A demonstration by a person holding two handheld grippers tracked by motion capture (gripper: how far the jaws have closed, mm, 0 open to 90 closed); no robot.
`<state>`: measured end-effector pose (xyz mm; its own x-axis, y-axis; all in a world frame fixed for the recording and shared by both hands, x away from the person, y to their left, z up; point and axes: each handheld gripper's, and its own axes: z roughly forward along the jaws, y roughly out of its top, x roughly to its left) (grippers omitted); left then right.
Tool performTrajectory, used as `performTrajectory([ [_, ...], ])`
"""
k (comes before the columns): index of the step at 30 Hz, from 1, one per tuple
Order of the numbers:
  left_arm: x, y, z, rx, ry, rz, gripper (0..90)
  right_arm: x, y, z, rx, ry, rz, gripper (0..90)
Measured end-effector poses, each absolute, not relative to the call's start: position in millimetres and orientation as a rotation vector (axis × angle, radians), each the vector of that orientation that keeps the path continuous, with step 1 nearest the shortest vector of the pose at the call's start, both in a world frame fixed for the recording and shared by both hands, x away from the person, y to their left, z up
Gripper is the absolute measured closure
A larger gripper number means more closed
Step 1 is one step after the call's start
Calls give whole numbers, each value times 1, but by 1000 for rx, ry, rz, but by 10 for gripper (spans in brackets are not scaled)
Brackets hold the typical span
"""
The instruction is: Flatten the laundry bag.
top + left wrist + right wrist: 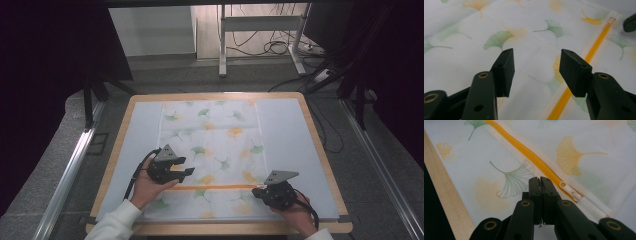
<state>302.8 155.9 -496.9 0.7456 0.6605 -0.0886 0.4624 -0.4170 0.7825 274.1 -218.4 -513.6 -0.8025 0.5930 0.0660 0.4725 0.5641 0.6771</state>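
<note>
A table (118, 150) with a light wooden rim stands on grey floor; its top is covered by a pale sheet (285, 130) reaching close to the rim on all sides. Lying flat on that sheet, centred and running from the far edge to the near edge, is a white fabric bag (215, 130) printed with green and orange ginkgo leaves. An orange zipper (220, 187) crosses the bag from side to side near its near end, with its white slider (567, 188) at the right end of the run.

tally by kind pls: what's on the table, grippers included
Grippers: 2, left gripper and right gripper
Leaf-print mesh bag with orange zipper: 1
White mat under it: 1
Total: 4
</note>
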Motion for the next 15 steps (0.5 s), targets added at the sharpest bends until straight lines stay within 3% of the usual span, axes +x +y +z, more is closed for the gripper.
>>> performTrajectory([
  [15, 286, 129, -496, 2134, 793, 288, 442, 282, -240, -506, 995, 2537, 1105, 893],
])
